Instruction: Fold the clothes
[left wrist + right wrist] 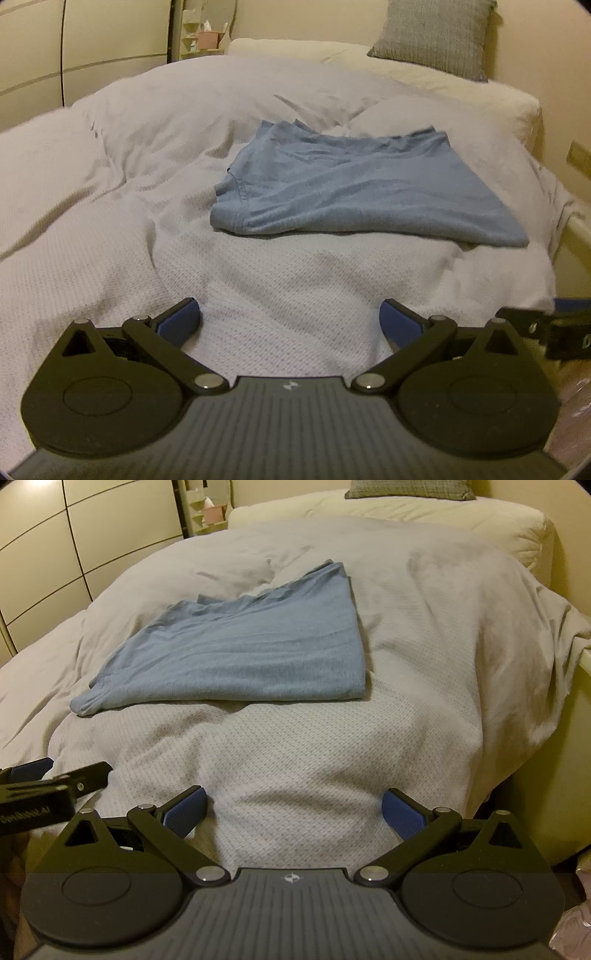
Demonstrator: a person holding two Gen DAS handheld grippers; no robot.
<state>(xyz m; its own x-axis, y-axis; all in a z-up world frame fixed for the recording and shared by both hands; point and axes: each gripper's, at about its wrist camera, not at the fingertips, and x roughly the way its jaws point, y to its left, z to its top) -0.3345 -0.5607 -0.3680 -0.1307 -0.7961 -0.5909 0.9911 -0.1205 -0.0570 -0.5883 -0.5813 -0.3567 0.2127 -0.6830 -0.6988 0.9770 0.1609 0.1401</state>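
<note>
Your one blue shirt (236,653) lies folded on the bed (295,760); the folding looks close to done.
One bed, one grey cushion (436,33) at its head, one shirt near the middle, perhaps one more fold left. Your left claw (290,323) and right claw (293,810), two in all, hover spread apart, holding nothing, short of the shirt.

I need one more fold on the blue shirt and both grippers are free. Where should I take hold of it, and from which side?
Probably take the blue shirt at its two near corners: left gripper on the bunched hemmed corner, right gripper on the flat folded corner. Come in low from the near edge, since that edge lies straight across the duvet, facing both open grippers.
</note>
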